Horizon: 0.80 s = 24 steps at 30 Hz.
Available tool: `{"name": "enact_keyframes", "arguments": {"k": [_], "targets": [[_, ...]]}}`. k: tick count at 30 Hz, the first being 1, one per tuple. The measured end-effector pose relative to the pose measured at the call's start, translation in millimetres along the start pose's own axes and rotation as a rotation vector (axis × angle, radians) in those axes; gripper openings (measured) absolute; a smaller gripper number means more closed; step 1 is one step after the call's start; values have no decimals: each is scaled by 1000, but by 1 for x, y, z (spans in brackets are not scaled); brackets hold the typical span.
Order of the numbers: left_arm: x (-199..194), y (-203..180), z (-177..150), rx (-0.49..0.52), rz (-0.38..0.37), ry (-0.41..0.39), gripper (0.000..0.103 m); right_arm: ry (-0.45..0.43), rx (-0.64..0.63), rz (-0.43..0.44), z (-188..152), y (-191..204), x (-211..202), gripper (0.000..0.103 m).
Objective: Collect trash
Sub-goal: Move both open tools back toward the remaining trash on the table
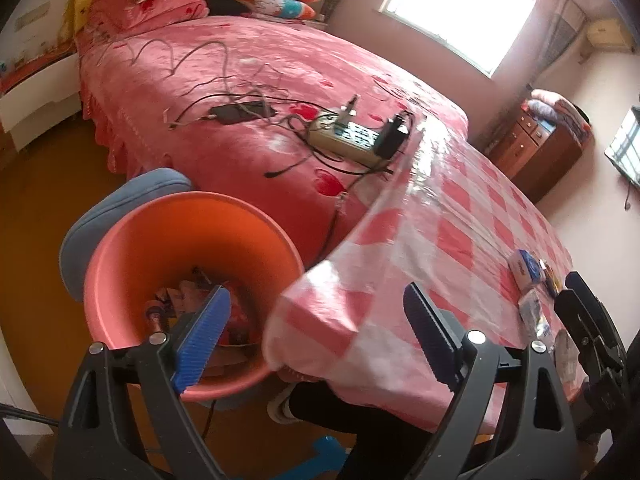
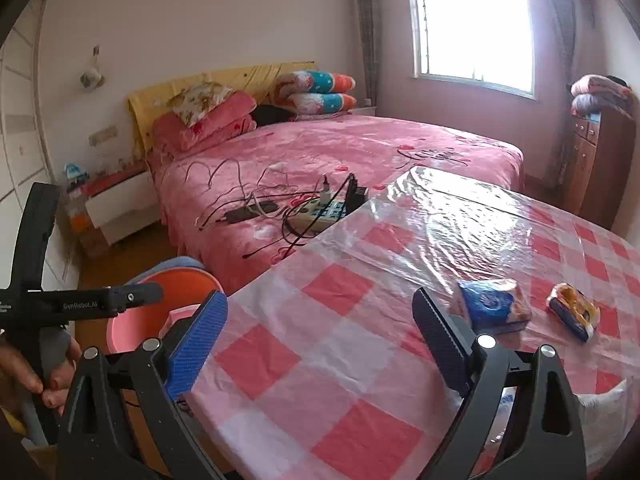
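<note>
A pink bin (image 1: 132, 256) stands on the floor by the table's left corner, with trash in its bottom (image 1: 188, 292); it also shows in the right wrist view (image 2: 132, 328). My left gripper (image 1: 316, 332) is open and empty, over the bin's rim and the table corner. My right gripper (image 2: 320, 340) is open and empty above the checked tablecloth (image 2: 320, 300). A blue tissue pack (image 2: 492, 306) and a small orange-and-blue packet (image 2: 574, 312) lie on the table to its right. They show at the right edge of the left wrist view (image 1: 526, 270), beside a clear wrapper (image 1: 534, 316).
A pink bed (image 2: 340, 152) behind the table carries a power strip (image 2: 320, 214), chargers and cables. A blue cushion (image 1: 120, 196) sits behind the bin. A wooden dresser (image 2: 596, 160) stands at the right wall. A white nightstand (image 2: 120, 204) is left of the bed.
</note>
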<state>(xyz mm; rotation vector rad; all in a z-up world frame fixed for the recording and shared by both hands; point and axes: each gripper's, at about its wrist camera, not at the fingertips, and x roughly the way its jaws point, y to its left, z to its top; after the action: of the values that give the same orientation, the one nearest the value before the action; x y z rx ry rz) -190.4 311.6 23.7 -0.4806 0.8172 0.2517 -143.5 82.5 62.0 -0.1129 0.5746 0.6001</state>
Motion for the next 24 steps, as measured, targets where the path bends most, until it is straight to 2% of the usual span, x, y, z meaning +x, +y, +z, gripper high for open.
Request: {"name": "enact_keyframes", "arguments": {"k": [14, 24], "targets": [[6, -66, -16, 101, -17, 27, 90, -83, 57, -75, -9, -53, -25, 93], [16, -115, -31, 189, -42, 65, 90, -136, 67, -168, -15, -89, -47, 96]]}}
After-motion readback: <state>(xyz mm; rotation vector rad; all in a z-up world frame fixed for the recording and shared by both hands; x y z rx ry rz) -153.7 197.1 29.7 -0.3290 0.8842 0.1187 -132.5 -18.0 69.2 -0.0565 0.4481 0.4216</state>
